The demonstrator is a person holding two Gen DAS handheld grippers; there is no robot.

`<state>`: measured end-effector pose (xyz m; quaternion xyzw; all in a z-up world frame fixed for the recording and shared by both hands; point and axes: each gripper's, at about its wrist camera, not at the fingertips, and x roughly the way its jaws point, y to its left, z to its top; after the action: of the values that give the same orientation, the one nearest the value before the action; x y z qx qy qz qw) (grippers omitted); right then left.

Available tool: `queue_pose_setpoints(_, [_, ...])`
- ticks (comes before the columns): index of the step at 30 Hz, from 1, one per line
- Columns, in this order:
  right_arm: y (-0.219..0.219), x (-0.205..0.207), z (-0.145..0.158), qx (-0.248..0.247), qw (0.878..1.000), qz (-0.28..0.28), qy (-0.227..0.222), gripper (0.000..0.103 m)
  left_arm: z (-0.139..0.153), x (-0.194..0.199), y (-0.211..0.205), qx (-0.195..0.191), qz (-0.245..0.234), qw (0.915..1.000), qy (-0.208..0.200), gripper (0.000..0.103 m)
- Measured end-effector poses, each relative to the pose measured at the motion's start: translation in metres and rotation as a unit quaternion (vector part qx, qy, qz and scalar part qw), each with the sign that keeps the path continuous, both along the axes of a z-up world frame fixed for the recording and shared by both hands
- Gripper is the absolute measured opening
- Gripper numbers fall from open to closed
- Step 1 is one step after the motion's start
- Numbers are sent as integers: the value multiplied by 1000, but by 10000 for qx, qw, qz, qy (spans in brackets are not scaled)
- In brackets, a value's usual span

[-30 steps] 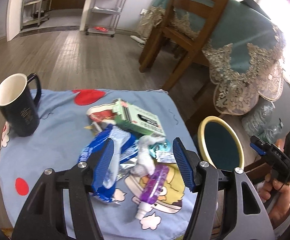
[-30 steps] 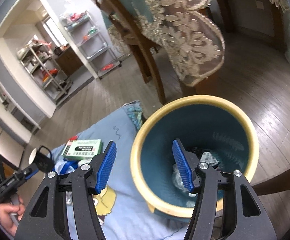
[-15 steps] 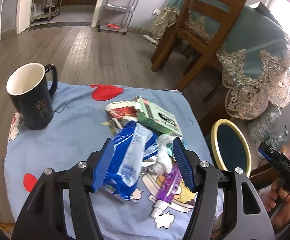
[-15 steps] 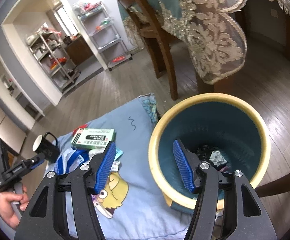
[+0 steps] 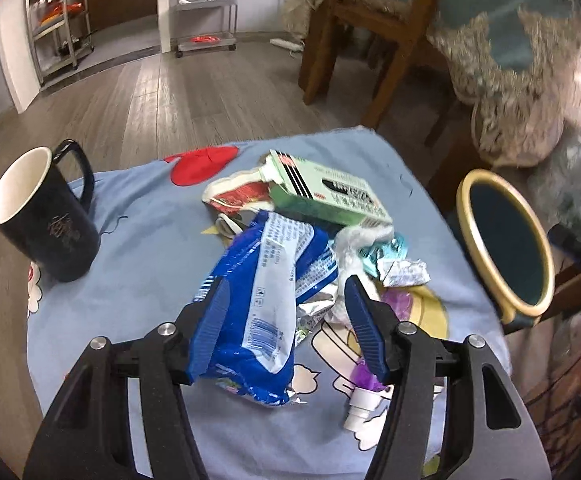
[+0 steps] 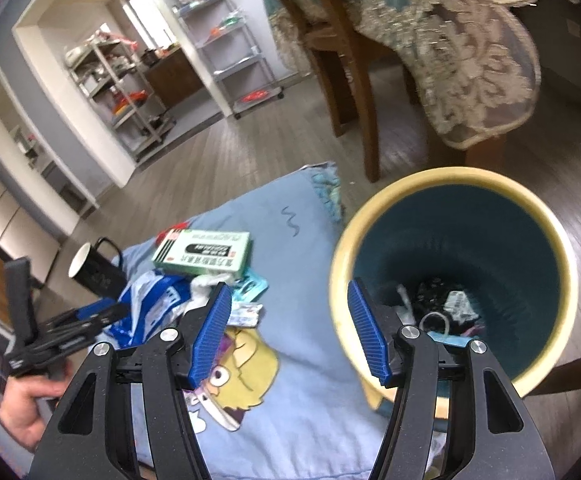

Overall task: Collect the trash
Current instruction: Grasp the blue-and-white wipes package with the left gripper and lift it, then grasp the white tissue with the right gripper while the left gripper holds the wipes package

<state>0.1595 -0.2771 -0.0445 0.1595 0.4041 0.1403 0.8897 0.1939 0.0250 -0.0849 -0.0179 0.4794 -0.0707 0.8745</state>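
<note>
On the blue cartoon cloth (image 5: 142, 240), the left gripper (image 5: 286, 320) straddles the blue wrapper (image 5: 258, 300) with jaws wide, unclosed, ready to pinch, while the right gripper (image 6: 290, 328) hangs wide open and empty, the bin (image 6: 454, 184) just ahead to its right.

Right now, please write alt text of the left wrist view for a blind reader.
Open blue-padded left tongs straddle a crumpled blue-and-white plastic wrapper in a trash pile on a light-blue cartoon cloth. Behind lie a green cardboard box and a black ceramic mug; a yellow-rimmed teal bin stands at right.

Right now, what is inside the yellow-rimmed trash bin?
At the bottom of the trash bin lie a few pieces of trash, among them a white printed scrap. The right claw covers part of the bottom.
</note>
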Motion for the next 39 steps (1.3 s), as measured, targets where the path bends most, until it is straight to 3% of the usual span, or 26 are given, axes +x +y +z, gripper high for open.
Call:
queue_pose_setpoints(4, [20, 4, -4, -94, 9995, 312, 45, 62, -12, 6, -7, 213, -13, 9996, 173, 48])
queue_pose_setpoints(7, [38, 8, -10, -169, 9982, 570, 128, 62, -24, 8, -8, 458, -18, 9983, 371, 30])
queue_pose_setpoints(10, [54, 11, -16, -248, 9964, 782, 205, 62, -30, 5, -7, 638, -23, 9969, 456, 21])
queue_pose_setpoints(16, [87, 18, -27, -278, 9914, 1236, 326, 62, -29, -2, 8, 621, 106, 9969, 464, 5])
queue_pose_setpoints(25, [137, 34, -44, -555, 9820, 1765, 390, 62, -9, -21, 41, 159, 448, 9987, 192, 4])
queue_pose_setpoints(33, [177, 44, -71, -1412, 9673, 2054, 467, 59, 16, -27, 72, -456, 931, 9943, -250, 3])
queue_pose_setpoints(36, [184, 45, -82, -1634, 9630, 2075, 534, 50, 20, -26, 74, -511, 956, 9935, -344, 3])
queue_pose_setpoints(38, [189, 44, -86, -1737, 9596, 2148, 541, 29, 23, -25, 73, -535, 964, 9931, -397, 3])
queue_pose_setpoints(39, [190, 43, -87, -1753, 9591, 2155, 537, 26, 24, -26, 73, -544, 969, 9929, -420, 3])
